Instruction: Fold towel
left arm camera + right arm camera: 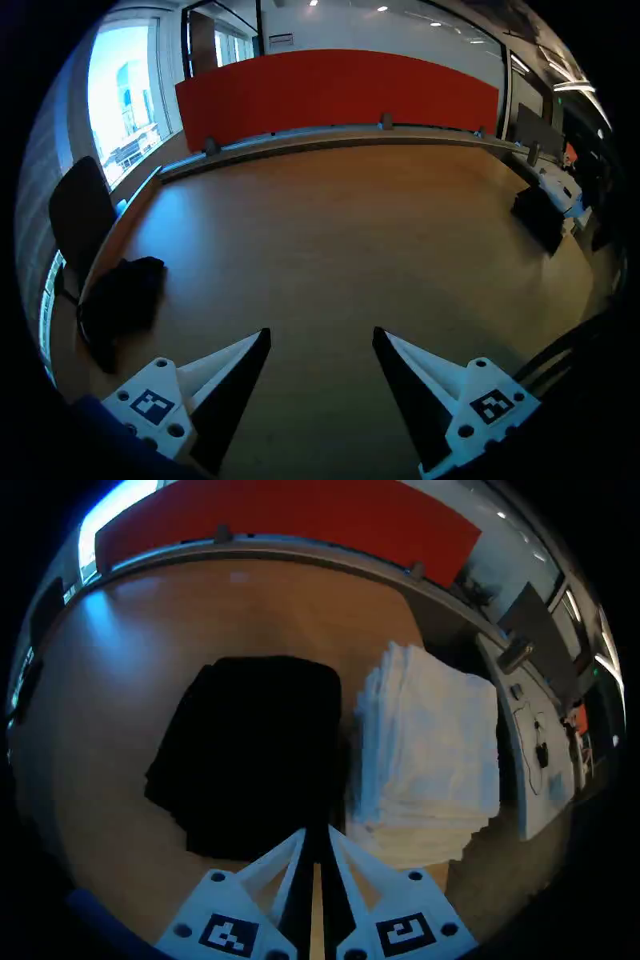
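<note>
A black folded towel (252,752) lies on the wooden table (120,664) in the right gripper view. A stack of white folded towels (424,752) stands right beside it. My right gripper (317,834) is shut, its tips at the black towel's near edge by the gap between the two piles. I cannot make out any cloth pinched between them. In the left gripper view my left gripper (322,336) hangs open above bare table (336,232), nothing between its fingers.
A dark crumpled bundle (120,304) lies at the table's left edge near a black chair (80,212). Another dark object (540,216) sits at the right edge. A red divider (336,92) runs along the far side. A white desk with cables (536,744) stands right of the towels.
</note>
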A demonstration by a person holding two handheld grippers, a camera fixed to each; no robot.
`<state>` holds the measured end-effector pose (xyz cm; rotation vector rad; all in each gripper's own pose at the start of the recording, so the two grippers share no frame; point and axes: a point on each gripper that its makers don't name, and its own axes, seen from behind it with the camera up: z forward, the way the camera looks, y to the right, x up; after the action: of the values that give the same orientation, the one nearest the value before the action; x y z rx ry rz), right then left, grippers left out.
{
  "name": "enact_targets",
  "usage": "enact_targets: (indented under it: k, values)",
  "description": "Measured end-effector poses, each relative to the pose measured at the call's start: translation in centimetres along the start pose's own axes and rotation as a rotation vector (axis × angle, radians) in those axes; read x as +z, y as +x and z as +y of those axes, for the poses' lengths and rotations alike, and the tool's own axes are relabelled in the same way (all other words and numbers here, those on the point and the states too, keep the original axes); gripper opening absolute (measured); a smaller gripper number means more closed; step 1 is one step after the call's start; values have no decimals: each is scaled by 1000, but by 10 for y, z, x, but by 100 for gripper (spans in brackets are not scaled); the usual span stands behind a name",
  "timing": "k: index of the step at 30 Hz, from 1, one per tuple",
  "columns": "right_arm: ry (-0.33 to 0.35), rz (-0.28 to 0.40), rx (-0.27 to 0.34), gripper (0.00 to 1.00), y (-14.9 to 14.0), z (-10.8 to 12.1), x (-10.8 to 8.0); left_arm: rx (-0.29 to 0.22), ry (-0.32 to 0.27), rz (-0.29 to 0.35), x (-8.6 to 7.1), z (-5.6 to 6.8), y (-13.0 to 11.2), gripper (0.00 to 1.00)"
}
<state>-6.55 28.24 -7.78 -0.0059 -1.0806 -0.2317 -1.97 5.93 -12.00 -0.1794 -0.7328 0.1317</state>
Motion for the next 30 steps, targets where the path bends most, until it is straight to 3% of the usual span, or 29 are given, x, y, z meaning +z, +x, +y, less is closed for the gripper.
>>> enact_targets:
  k: [15, 30]
  values:
    - [-23, -27, 51, 5, -12, 4, 18, 0, 10, -5, 2, -2, 2, 94]
    - [-31, 16, 98, 9, -13, 2, 11, 0, 5, -6, 3, -2, 2, 94]
